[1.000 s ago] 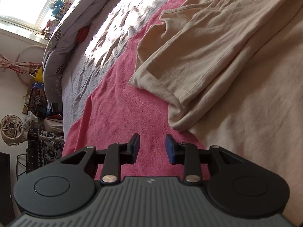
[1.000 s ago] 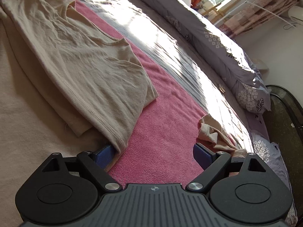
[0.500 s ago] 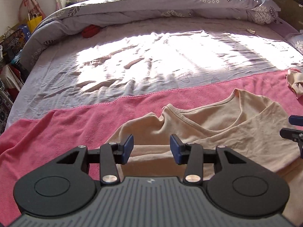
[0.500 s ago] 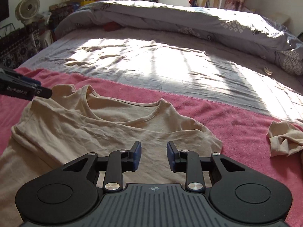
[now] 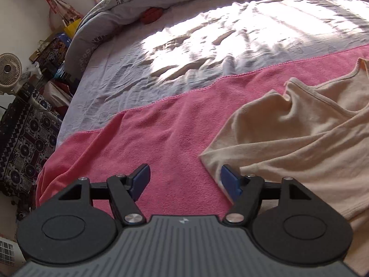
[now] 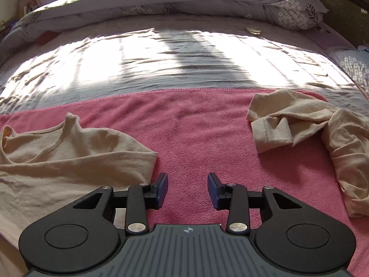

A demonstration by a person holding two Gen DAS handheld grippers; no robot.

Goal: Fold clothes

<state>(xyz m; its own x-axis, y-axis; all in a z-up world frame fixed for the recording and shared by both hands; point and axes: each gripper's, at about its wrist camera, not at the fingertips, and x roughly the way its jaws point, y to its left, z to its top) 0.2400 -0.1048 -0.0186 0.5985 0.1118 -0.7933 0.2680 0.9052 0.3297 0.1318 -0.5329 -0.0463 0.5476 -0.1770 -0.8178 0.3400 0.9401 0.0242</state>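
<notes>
We are working on a bed (image 6: 184, 53) whose grey sheet is half in bright sun, with a pink towel (image 6: 189, 120) spread across its near part as the folding surface. On that towel lies the beige T-shirt (image 5: 299, 133) we are folding: its neckline points toward the sheet and, as far as we can judge, both sleeve sides are already turned in over the body, so the side folds seem done and the lengthwise fold is what remains. A second, crumpled beige garment (image 6: 306, 133) lies well apart on the towel in the right wrist view, untouched. Our left gripper (image 5: 184, 181) hangs over bare towel just beside the shirt's folded edge, its jaws opening with nothing between them; our right gripper (image 6: 187, 190) sits beside the other folded edge, jaws likewise opening over the pink towel and empty. The next move, we think, calls for both grippers to pinch matching corners of the shirt and carry them over evenly, taking every layer so the folds do not slip. The shirt's hem is cut off below both views, so we cannot tell how it lies. The sunlit sheet is washed out, and the small round object (image 6: 253, 30) near the duvet is too small to name.
</notes>
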